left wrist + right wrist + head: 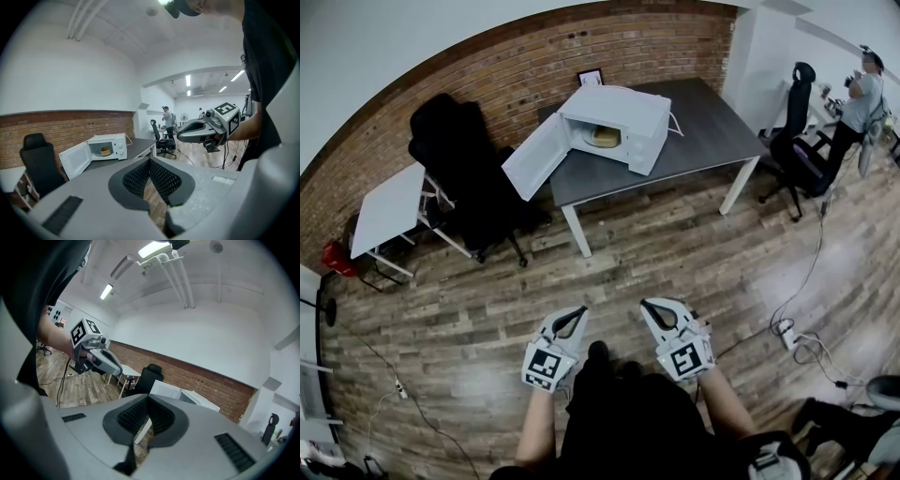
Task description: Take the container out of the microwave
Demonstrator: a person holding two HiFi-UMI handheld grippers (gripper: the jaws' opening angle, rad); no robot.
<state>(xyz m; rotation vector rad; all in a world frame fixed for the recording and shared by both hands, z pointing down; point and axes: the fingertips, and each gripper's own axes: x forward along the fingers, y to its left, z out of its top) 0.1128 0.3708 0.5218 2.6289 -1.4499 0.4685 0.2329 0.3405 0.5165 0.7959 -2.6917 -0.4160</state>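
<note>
Floor [675,244]: open wood boards lie between me and the table, and I stand well apart from it.
Table [703,131]: dark top against the brick wall, with the microwave on it.
Chairs: a black chair [459,169] stands left of the table beside a white side table [389,206]. An office chair [797,141] and a person [862,94] are off to the right, clear of my path.
Microwave [628,117]: white, facing me.
Door [534,155]: swung wide to the left. I judge it will crowd my left claw, so I should come in from the right.
Container [606,136]: a low, round, tan thing inside the cavity.
Handling: it looks light and stiff, probably not slippery; what is in it I cannot tell.
Hold: pinch the near rim and draw it straight out, level.
Cables [797,337]: on the floor to the right, something to step around.
Claws: left [575,314] and right [652,307] are both closed on nothing.
</note>
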